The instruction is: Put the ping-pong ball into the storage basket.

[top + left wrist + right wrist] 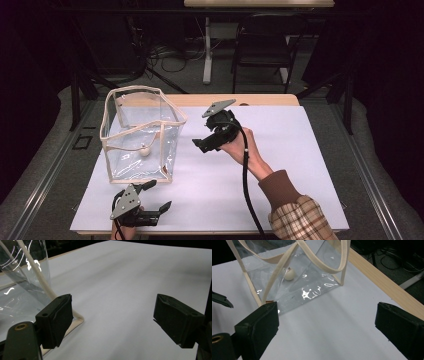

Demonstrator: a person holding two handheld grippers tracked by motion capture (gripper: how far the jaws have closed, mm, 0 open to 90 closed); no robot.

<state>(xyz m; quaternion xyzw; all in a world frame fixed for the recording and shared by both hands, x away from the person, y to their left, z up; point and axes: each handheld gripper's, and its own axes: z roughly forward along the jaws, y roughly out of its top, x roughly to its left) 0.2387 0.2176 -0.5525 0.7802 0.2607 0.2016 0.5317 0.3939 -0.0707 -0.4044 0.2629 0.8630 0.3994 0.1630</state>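
A clear plastic bag (140, 135) with cream trim stands upright and open-topped at the left of the white sheet (290, 165). A small cream ball (145, 151) lies inside it on the bottom. My right gripper (200, 145), held in a hand above the sheet just right of the bag, points at the bag with its jaws open and nothing between them. The right gripper view shows the bag (312, 285) and the ball (289, 274) beyond those jaws (327, 317). My left gripper (157, 196) rests open near the front edge, below the bag's front corner (77, 320), empty.
A wooden table edge (260, 99) runs behind the sheet. Beyond it stand a dark chair (262, 47), a white table leg (207, 50) and cables on the floor. A cable trails from the right gripper toward the front edge (247, 190).
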